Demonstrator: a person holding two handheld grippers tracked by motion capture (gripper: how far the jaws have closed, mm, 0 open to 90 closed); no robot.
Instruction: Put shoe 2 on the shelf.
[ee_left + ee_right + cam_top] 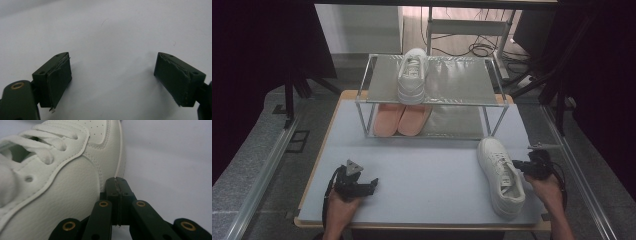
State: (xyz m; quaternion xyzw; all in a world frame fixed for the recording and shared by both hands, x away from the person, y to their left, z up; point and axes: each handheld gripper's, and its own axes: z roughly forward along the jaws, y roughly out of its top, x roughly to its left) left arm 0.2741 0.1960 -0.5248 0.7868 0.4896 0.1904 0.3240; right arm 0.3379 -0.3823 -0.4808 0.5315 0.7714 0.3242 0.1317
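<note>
A white sneaker (500, 175) lies on the pale table mat at the front right, toe pointing away from me. Its leather side and laces (52, 182) loom large in the right gripper view. My right gripper (518, 165) sits just right of that sneaker's middle, jaws pressed together with nothing between them (117, 185), tips close to the sole edge. A second white sneaker (412, 75) stands on the top shelf of the metal rack (472, 100). My left gripper (371, 183) rests at the front left, open over bare mat (112, 75).
A pair of pink insoles or slippers (402, 119) lies on the rack's lower level at the left. The rack stands at the back of the table. Cables (482, 49) and dark stands sit on the floor beyond.
</note>
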